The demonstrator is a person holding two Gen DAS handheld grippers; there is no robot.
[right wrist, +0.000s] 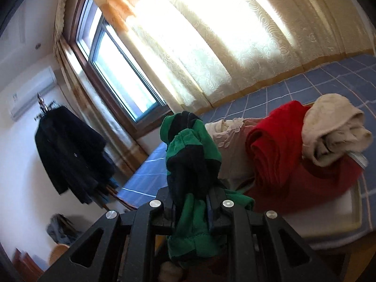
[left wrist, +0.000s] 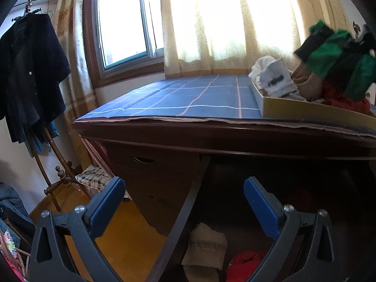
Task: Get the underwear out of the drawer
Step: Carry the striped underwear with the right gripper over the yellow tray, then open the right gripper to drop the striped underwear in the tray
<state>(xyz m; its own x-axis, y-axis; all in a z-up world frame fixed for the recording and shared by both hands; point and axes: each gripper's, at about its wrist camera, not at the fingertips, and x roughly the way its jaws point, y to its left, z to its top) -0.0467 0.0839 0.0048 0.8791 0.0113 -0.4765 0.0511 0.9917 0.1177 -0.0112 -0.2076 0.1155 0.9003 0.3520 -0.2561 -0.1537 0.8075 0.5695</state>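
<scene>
R gripper (right wrist: pixel 191 208) clamps green/navy underwear (right wrist: pixel 188 150) above tray (right wrist: pixel 352 213) of clothes; L gripper (left wrist: pixel 184 208) wide, empty, over drawer (left wrist: pixel 178 223).

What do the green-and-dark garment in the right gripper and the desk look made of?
Green-and-dark garment: soft knit fabric, probably cotton; it bunches, with a gathered hem. Desk: dark reddish wood or veneer, smooth, semi-gloss; the look leaves it open.

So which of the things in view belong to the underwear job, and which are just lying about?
Job: green-and-black underwear in right gripper; left gripper; open drawer; red garment inside; tray of clothes.

Lying about: dark jacket; curtain; checked cloth.
</scene>
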